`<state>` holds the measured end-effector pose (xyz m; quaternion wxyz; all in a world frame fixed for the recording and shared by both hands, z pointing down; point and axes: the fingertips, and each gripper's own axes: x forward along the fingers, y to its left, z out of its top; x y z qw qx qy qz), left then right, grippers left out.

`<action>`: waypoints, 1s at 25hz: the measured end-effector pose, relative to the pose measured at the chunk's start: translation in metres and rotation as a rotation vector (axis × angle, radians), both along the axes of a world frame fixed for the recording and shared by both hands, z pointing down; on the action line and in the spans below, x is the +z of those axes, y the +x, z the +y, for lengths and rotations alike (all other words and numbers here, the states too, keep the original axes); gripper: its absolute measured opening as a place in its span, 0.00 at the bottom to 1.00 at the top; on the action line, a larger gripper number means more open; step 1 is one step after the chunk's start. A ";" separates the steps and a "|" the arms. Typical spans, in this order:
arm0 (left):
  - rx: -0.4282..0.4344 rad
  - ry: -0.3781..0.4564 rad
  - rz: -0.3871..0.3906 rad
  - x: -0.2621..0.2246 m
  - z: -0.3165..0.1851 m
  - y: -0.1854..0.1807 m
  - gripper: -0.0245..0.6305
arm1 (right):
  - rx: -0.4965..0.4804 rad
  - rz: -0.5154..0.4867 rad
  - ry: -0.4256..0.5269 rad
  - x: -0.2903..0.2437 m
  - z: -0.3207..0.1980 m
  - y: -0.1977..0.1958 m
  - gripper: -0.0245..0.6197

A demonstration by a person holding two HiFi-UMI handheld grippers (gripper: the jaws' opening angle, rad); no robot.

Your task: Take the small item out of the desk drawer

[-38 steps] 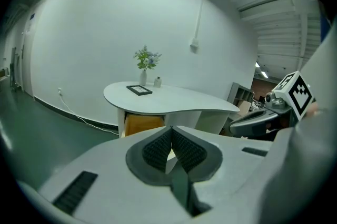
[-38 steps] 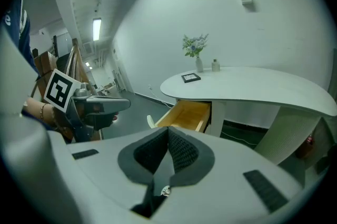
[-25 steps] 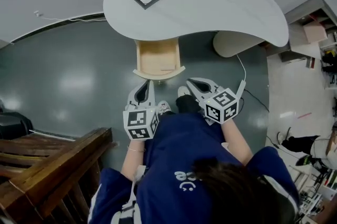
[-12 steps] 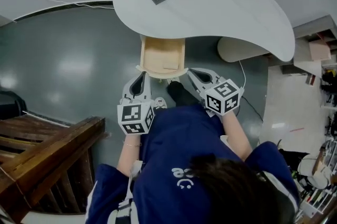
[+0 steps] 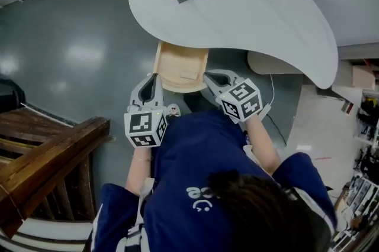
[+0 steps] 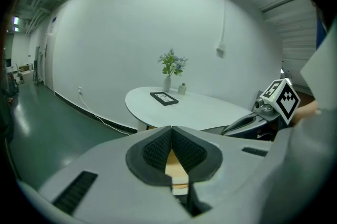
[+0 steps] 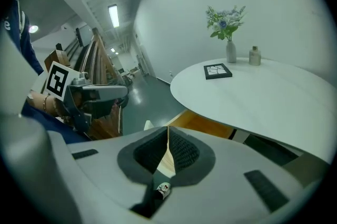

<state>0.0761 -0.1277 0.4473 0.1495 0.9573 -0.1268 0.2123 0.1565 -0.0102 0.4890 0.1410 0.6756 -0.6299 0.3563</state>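
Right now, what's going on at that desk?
A person stands at the white desk with a gripper in each hand. The wooden drawer under it is pulled open, and a small pale item lies inside. The left gripper and right gripper hover at the drawer's front, both shut and empty.

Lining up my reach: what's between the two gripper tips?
In the head view, the open wooden drawer lies between the left gripper and right gripper, a small pale item on its floor.

The drawer (image 5: pixel 172 64) runs under the desk (image 5: pixel 249 2) (its pale item (image 5: pixel 188 74) too small to identify).
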 end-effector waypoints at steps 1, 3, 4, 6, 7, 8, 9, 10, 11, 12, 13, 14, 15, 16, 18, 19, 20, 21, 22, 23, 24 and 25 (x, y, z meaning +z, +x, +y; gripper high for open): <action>-0.015 0.002 -0.008 0.000 -0.003 0.001 0.04 | -0.017 -0.013 -0.005 0.003 -0.004 0.002 0.06; -0.051 0.002 -0.021 0.001 -0.010 0.005 0.04 | -0.069 -0.030 -0.027 0.012 -0.014 0.005 0.06; -0.069 0.000 -0.027 0.002 -0.013 0.008 0.04 | -0.101 -0.034 -0.043 0.016 -0.018 0.006 0.07; -0.103 -0.005 -0.039 0.004 -0.018 0.012 0.04 | -0.164 -0.047 -0.080 0.027 -0.024 0.009 0.12; -0.119 -0.007 -0.046 0.005 -0.020 0.014 0.04 | -0.189 -0.056 -0.096 0.033 -0.027 0.010 0.15; -0.136 -0.009 -0.053 0.007 -0.023 0.015 0.04 | -0.208 -0.063 -0.110 0.038 -0.030 0.011 0.17; -0.153 -0.013 -0.060 0.008 -0.025 0.015 0.04 | -0.226 -0.067 -0.124 0.043 -0.034 0.011 0.19; -0.170 -0.018 -0.067 0.010 -0.027 0.014 0.04 | -0.243 -0.069 -0.139 0.048 -0.037 0.011 0.20; -0.186 -0.022 -0.074 0.012 -0.029 0.014 0.04 | -0.261 -0.071 -0.156 0.053 -0.040 0.012 0.21; -0.200 -0.026 -0.081 0.013 -0.030 0.014 0.04 | -0.279 -0.074 -0.173 0.058 -0.042 0.011 0.23; -0.213 -0.028 -0.089 0.015 -0.031 0.014 0.04 | -0.297 -0.078 -0.191 0.062 -0.044 0.011 0.23; -0.226 -0.031 -0.096 0.017 -0.032 0.013 0.04 | -0.315 -0.085 -0.208 0.067 -0.045 0.011 0.24; -0.239 -0.035 -0.103 0.019 -0.033 0.013 0.04 | -0.335 -0.091 -0.225 0.072 -0.047 0.010 0.25; -0.255 -0.042 -0.108 0.021 -0.034 0.012 0.04 | -0.355 -0.092 -0.241 0.077 -0.048 0.009 0.25; -0.291 -0.056 -0.111 0.024 -0.036 0.011 0.04 | -0.396 -0.084 -0.270 0.085 -0.050 0.008 0.26; -0.306 -0.060 -0.112 0.024 -0.037 0.011 0.04 | -0.414 -0.078 -0.283 0.089 -0.051 0.008 0.27; -0.317 -0.061 -0.115 0.025 -0.039 0.011 0.04 | -0.432 -0.074 -0.295 0.093 -0.052 0.007 0.29; -0.324 -0.059 -0.121 0.026 -0.039 0.011 0.04 | -0.450 -0.070 -0.308 0.097 -0.053 0.005 0.30; -0.327 -0.056 -0.128 0.026 -0.039 0.010 0.04 | -0.467 -0.066 -0.321 0.102 -0.054 0.004 0.32; -0.328 -0.053 -0.135 0.027 -0.038 0.010 0.04 | -0.483 -0.062 -0.334 0.106 -0.055 0.003 0.33; -0.329 -0.050 -0.142 0.027 -0.037 0.010 0.04 | -0.498 -0.059 -0.348 0.110 -0.055 0.002 0.33; -0.332 -0.047 -0.147 0.027 -0.037 0.008 0.04 | -0.513 -0.058 -0.364 0.115 -0.055 0.000 0.33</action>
